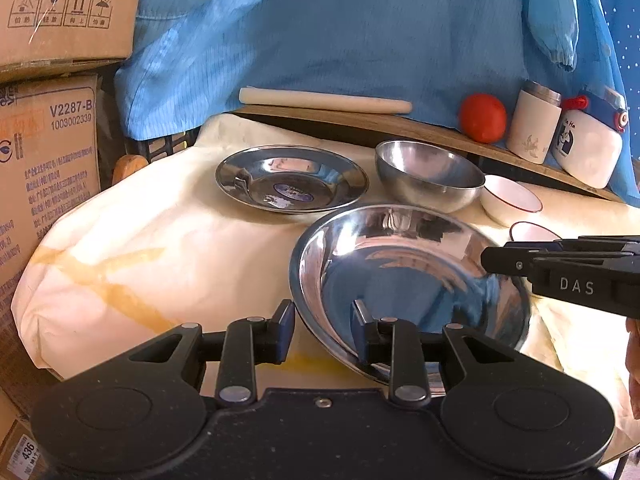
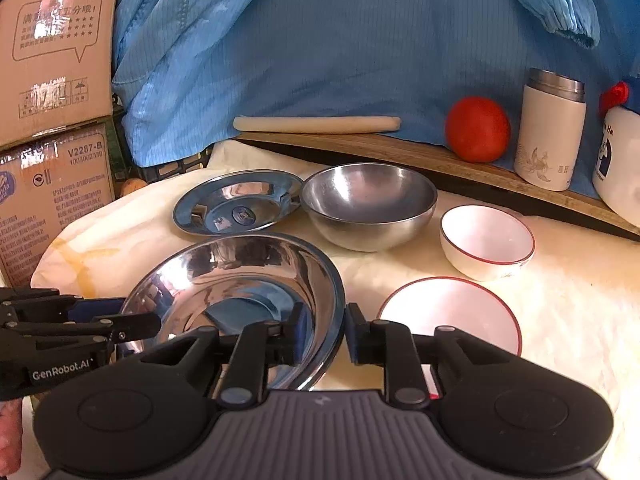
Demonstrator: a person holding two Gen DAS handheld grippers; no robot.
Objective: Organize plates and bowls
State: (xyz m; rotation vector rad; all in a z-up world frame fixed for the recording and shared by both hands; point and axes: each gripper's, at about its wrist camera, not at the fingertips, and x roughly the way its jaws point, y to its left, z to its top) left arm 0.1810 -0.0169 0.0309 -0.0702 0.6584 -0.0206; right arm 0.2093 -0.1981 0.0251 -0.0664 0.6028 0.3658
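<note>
A large deep steel plate (image 1: 400,272) lies on the cream cloth (image 1: 160,248) close to both cameras. My left gripper (image 1: 324,320) is open astride its near-left rim, one finger outside and one inside, with a gap at the pads. On the opposite side, my right gripper (image 2: 326,322) is open around the plate's (image 2: 240,280) right rim; its tip (image 1: 486,260) shows in the left wrist view. Behind are a flat steel plate (image 2: 236,208), a steel bowl (image 2: 368,208), a red-rimmed white bowl (image 2: 486,240) and a red-rimmed white plate (image 2: 448,312).
A wooden board (image 2: 400,152) at the back carries a rolling pin (image 2: 316,124), a tomato (image 2: 478,128), a white canister (image 2: 550,132) and a white container (image 2: 620,160). Blue fabric (image 2: 360,40) hangs behind. Cardboard boxes (image 1: 48,140) are stacked at the left.
</note>
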